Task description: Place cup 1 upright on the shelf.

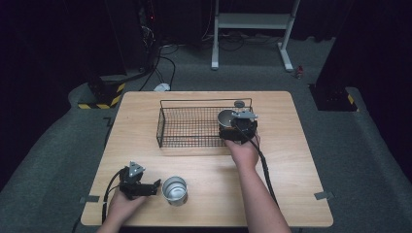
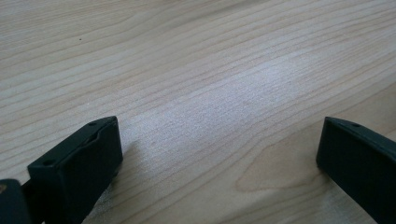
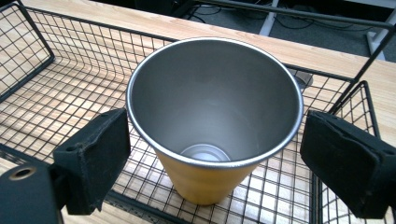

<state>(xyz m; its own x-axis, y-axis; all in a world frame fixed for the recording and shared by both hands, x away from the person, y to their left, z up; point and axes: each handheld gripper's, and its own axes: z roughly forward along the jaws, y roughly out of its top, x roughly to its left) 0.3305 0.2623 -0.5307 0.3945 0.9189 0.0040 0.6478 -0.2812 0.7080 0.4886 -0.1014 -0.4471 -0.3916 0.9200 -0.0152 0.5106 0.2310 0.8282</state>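
Observation:
A cup with a yellow outside and a steel inside [image 3: 212, 116] stands upright on the floor of a black wire basket [image 3: 56, 107], at its right end [image 1: 226, 118]. My right gripper [image 3: 215, 137] has one black pad [image 3: 100, 154] against each side of the cup's rim. In the high view this gripper [image 1: 233, 124] reaches over the basket's [image 1: 187, 127] front right corner. A plain steel cup [image 1: 174, 190] stands near the table's front edge. My left gripper [image 1: 155, 184] lies just left of it, pointing at it, jaws wide apart over bare wood [image 2: 219, 144].
The wooden table [image 1: 291, 160] has bare room to the right and in front of the basket. A small grey disc [image 1: 239, 103] lies behind the basket's back right corner. Beyond the table are grey carpet, cables and a white stand [image 1: 252, 22].

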